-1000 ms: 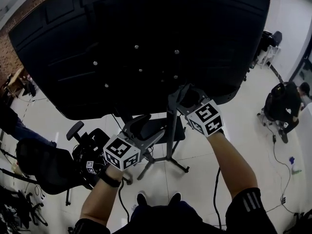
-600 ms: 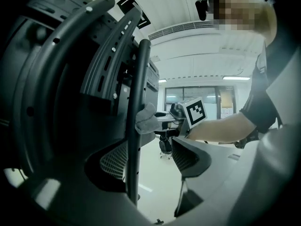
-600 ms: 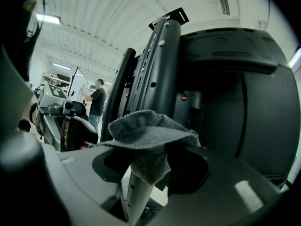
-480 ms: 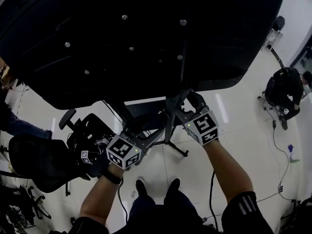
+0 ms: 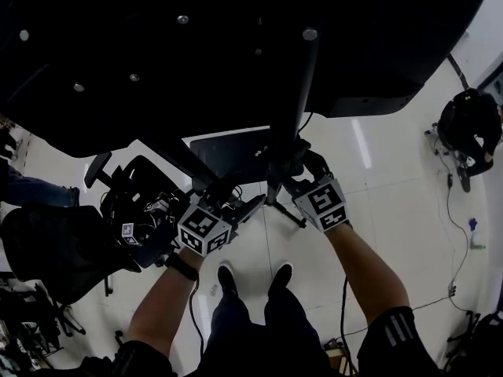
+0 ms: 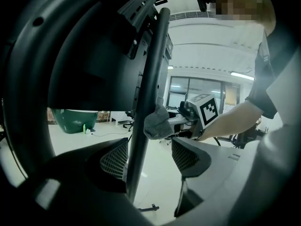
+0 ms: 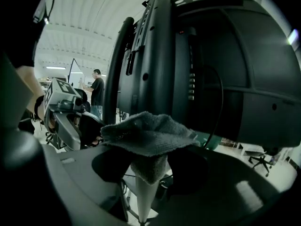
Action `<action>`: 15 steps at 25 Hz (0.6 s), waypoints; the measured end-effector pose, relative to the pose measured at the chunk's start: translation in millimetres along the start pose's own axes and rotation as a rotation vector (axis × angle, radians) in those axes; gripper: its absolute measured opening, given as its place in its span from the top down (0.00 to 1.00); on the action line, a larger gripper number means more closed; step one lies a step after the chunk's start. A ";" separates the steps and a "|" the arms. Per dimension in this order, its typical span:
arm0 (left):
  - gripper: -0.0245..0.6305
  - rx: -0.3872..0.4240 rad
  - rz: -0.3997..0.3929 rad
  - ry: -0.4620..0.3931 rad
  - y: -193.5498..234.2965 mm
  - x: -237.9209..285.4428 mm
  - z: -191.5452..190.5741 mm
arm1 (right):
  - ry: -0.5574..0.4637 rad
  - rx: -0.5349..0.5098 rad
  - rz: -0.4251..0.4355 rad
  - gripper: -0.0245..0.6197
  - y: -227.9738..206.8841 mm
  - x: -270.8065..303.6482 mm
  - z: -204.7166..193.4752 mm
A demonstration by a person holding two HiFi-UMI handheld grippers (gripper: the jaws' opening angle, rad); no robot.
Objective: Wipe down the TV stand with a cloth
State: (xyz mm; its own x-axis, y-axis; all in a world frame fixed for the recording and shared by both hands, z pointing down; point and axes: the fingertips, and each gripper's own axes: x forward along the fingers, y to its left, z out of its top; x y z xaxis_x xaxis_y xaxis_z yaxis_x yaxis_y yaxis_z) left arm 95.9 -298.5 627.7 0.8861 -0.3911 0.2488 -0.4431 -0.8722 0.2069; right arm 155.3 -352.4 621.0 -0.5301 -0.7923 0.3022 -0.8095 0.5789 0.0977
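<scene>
The TV stand's black pole (image 5: 295, 108) runs down from the back of the big black TV (image 5: 196, 53). My right gripper (image 5: 287, 171) is shut on a grey cloth (image 7: 148, 135), which is pressed against the pole low down, just above the stand's feet. The left gripper view shows the same cloth (image 6: 157, 121) wrapped on the pole (image 6: 146, 93), with the right gripper's marker cube (image 6: 208, 110) behind it. My left gripper (image 6: 149, 147) is open. The pole passes between its jaws, close to the left one. The head view shows the left gripper (image 5: 245, 208) beside the pole.
A dark shelf (image 5: 228, 151) hangs on the stand under the TV. Black office chairs (image 5: 55, 250) and gear crowd the left floor. My shoes (image 5: 228, 277) stand just behind the stand's feet (image 5: 289, 217). A person (image 5: 471, 128) crouches at the right; a cable (image 5: 452, 289) trails there.
Both grippers have moved down along the pole toward its base, the right one sliding the cloth with it. The TV now fills more of the head view.
</scene>
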 end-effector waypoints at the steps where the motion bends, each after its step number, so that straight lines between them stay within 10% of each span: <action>1: 0.48 -0.007 0.004 0.010 4.5 2.9 -10.4 | -0.001 0.019 0.009 0.60 1.1 3.6 -8.9; 15: 0.48 -0.138 0.035 0.135 42.1 43.3 -156.4 | 0.022 0.101 0.047 0.59 12.4 47.2 -131.9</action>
State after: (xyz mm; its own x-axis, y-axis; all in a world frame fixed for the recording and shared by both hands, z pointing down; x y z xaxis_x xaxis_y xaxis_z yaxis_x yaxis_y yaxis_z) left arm 94.3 -306.2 795.1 0.8474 -0.3697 0.3811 -0.4964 -0.8063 0.3216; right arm 153.6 -357.2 761.5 -0.5635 -0.7595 0.3250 -0.8056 0.5923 -0.0127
